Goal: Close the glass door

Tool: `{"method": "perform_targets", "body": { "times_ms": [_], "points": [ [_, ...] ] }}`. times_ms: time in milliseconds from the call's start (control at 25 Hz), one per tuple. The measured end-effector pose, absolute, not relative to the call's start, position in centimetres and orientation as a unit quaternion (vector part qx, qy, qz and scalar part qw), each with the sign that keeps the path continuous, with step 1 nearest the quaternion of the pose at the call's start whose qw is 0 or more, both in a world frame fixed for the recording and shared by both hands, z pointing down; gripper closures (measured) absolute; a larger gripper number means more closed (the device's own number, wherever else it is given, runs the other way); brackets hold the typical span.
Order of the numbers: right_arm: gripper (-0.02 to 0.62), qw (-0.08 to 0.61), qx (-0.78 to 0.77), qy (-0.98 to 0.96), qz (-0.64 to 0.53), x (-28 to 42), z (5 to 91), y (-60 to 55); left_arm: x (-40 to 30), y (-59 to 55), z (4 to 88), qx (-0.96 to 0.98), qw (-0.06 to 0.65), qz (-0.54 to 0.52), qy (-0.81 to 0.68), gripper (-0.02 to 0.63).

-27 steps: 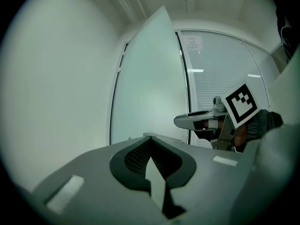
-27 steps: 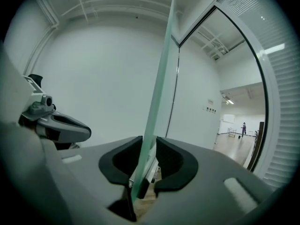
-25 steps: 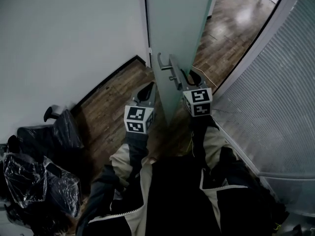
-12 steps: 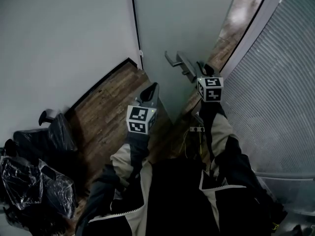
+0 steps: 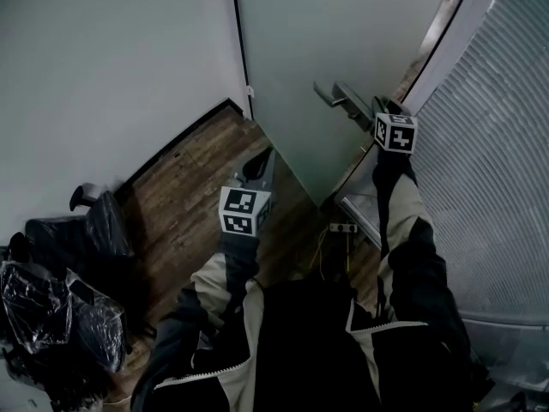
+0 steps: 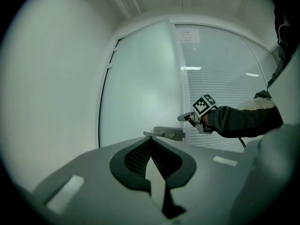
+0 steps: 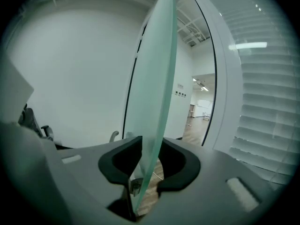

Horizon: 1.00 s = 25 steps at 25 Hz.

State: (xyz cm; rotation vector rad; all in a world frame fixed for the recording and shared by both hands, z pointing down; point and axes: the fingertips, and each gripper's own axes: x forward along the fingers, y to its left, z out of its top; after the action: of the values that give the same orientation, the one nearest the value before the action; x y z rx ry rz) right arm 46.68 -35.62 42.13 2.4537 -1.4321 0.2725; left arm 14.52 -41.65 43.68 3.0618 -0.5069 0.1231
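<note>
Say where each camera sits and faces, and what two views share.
Head view: on the person's head, steeply down at glass door; sleeves, left claw, right claw show.
Left gripper view: on shut left claw, level toward door handle.
Right gripper view: on right claw, opening jaws on the door's edge.
Shared: head and left gripper views show handle, right claw.

**Door edge in the right claw**

The door's [image 5: 317,58] edge stands between the right claw's [image 7: 149,170] opening jaws, with the handle [image 5: 339,95] just left and the blinds [image 5: 497,144] right. The left claw [image 5: 264,160] sits left of the door, facing the wall [image 5: 111,58]. The bags [image 5: 60,307] lie behind-left of it on the floor [image 5: 189,178].
</note>
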Motion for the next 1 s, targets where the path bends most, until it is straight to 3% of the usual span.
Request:
{"method": "perform_targets", "body": {
  "times_ms": [120, 200, 240, 320, 680, 1000],
  "points": [
    [0.44, 0.153, 0.868, -0.464, 0.083, 47.6, 41.9, -34.0, 14.6, -41.6, 43.6, 0.985, 0.018, 0.038, -0.166, 0.606],
    [0.475, 0.153, 0.879, -0.448, 0.055, 47.3, 41.3, -32.5, 14.9, -41.4, 43.7, 0.985, 0.025, 0.045, -0.165, 0.606],
    [0.558, 0.152, 0.881, -0.446, 0.038, 46.6, 40.8, -32.0, 15.1, -41.6, 43.8, 0.985, 0.027, 0.047, -0.165, 0.606],
    [0.59, 0.149, 0.876, -0.459, 0.008, 44.0, 39.9, -31.6, 15.5, -42.1, 43.7, 0.984, 0.029, 0.045, -0.168, 0.606],
    [0.592, 0.102, 0.815, -0.57, -0.014, 28.8, 40.1, -32.2, 17.3, -42.3, 41.6, 0.984, 0.024, 0.021, -0.177, 0.606],
    [0.595, 0.099, 0.796, -0.597, 0.032, 25.9, 43.3, -33.9, 17.3, -41.6, 41.7, 0.983, 0.024, 0.031, -0.179, 0.606]
  ]
}}
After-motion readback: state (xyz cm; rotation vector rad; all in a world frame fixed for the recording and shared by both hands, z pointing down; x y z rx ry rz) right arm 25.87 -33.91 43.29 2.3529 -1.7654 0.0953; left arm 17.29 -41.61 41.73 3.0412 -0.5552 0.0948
